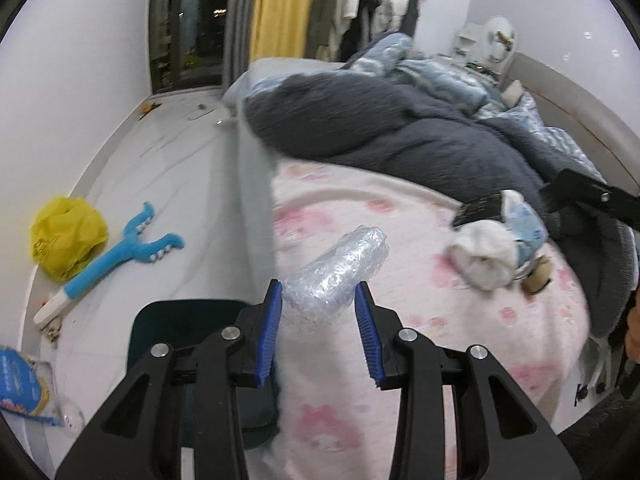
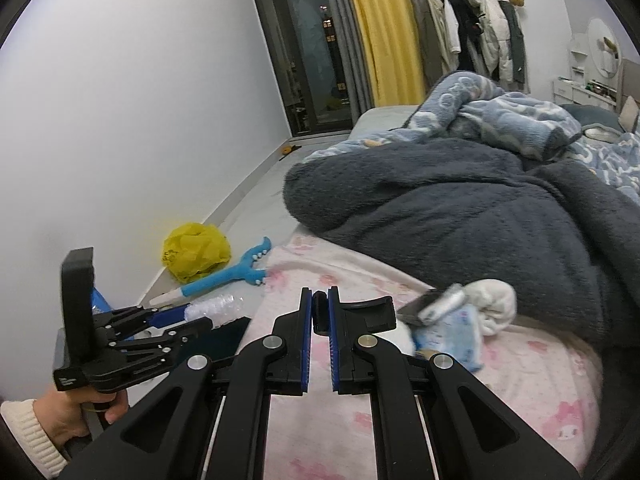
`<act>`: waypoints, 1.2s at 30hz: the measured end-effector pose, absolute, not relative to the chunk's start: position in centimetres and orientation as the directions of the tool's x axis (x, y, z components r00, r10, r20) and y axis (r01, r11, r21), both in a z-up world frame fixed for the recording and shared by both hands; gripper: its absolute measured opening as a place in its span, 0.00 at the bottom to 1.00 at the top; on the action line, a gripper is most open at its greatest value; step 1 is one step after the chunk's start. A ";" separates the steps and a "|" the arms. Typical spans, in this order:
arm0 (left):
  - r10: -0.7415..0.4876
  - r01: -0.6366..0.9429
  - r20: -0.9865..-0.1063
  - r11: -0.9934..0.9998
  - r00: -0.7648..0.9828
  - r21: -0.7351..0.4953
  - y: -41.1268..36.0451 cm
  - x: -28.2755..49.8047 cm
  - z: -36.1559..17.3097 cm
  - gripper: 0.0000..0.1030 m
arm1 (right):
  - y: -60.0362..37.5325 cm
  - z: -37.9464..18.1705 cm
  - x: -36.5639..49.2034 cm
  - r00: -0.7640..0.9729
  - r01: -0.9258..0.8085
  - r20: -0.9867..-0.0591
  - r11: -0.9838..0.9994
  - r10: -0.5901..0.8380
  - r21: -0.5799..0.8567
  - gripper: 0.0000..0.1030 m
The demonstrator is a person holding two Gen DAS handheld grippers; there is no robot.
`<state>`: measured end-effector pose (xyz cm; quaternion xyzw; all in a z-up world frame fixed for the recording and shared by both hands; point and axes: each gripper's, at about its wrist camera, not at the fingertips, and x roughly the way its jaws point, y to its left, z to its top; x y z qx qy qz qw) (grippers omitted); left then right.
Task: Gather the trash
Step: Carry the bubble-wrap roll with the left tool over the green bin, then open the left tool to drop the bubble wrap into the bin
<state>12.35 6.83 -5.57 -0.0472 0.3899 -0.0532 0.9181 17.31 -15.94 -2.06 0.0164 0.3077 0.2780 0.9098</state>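
Observation:
My left gripper (image 1: 319, 292) is shut on a roll of clear bubble wrap (image 1: 340, 272), held above the edge of the pink bed sheet (image 1: 400, 240); the roll also shows in the right wrist view (image 2: 214, 307). My right gripper (image 2: 320, 304) is shut on a small black object (image 2: 320, 316) over the pink sheet (image 2: 340, 420). A dark bin (image 1: 180, 332) sits on the floor below the left gripper. A pile with white cloth (image 1: 488, 248), a blue-white wrapper and a dark flat item lies on the bed, also in the right wrist view (image 2: 472, 312).
A crumpled yellow bag (image 1: 68, 232) and a blue long-handled tool (image 1: 120, 256) lie on the floor by the wall. A blue package (image 1: 20, 380) lies at the lower left. A dark grey blanket (image 2: 440, 208) and blue quilt (image 2: 520, 120) cover the bed.

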 end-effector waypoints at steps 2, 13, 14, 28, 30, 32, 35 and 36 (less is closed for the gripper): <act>-0.118 0.041 -0.721 0.991 0.683 -0.124 7.9 12.3 -5.9 0.39 | -14.9 -2.2 17.4 0.646 -0.506 -0.553 0.838 0.526 0.206 0.07; -0.047 -0.059 -0.802 0.993 0.596 -0.103 13.6 12.1 -9.4 0.39 | -7.7 -2.9 17.4 0.570 -0.594 -0.562 0.773 0.600 0.223 0.07; -0.043 -0.069 -0.816 0.992 0.577 -0.102 14.3 12.0 -10.0 0.39 | -7.0 -3.1 17.4 0.560 -0.601 -0.565 0.767 0.606 0.226 0.07; -0.029 -0.158 -0.916 0.982 0.401 -0.101 19.3 11.8 -15.6 0.39 | 0.4 -6.2 18.2 0.433 -0.653 -0.586 0.687 0.685 0.320 0.07; -0.037 -0.168 -0.923 0.980 0.383 -0.109 19.8 11.8 -16.2 0.39 | 1.3 -6.7 18.4 0.411 -0.655 -0.586 0.673 0.698 0.343 0.07; -0.043 -0.182 -0.934 0.977 0.355 -0.115 20.5 11.7 -16.8 0.40 | 2.2 -7.3 18.5 0.389 -0.654 -0.594 0.665 0.704 0.360 0.07; -0.050 -0.194 -0.945 0.974 0.324 -0.118 21.0 11.4 -17.5 0.42 | 3.5 -8.2 18.6 0.361 -0.652 -0.603 0.654 0.712 0.382 0.07; -0.052 -0.196 -0.946 0.973 0.321 -0.120 21.3 11.4 -17.6 0.42 | 4.0 -8.4 18.6 0.352 -0.652 -0.606 0.652 0.713 0.387 0.07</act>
